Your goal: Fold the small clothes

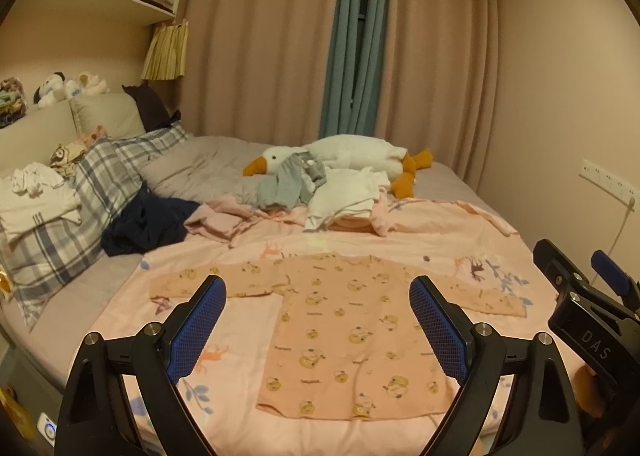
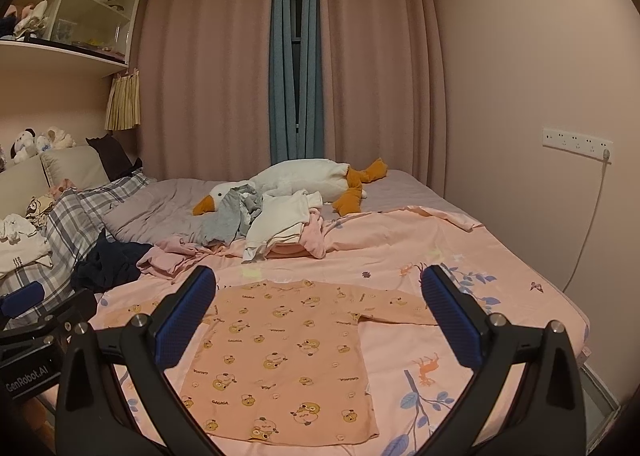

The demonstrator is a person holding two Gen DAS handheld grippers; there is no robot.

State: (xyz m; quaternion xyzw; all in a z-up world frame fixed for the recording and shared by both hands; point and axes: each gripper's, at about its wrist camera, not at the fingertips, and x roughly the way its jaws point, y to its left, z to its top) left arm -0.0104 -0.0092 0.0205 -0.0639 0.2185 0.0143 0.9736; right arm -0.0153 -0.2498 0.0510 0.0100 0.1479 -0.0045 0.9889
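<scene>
Both grippers — left gripper [image 1: 318, 330], right gripper [image 2: 318, 322] — gape wide, empty, partly masking the flat peach bear-print shirt [image 1: 344, 340]'s sleeves.

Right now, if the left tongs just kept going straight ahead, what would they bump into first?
Most likely the peach printed shirt, spread flat on the pink sheet. The left tongs hang open above it, aimed downward at its middle, though depth is hard to judge.
</scene>
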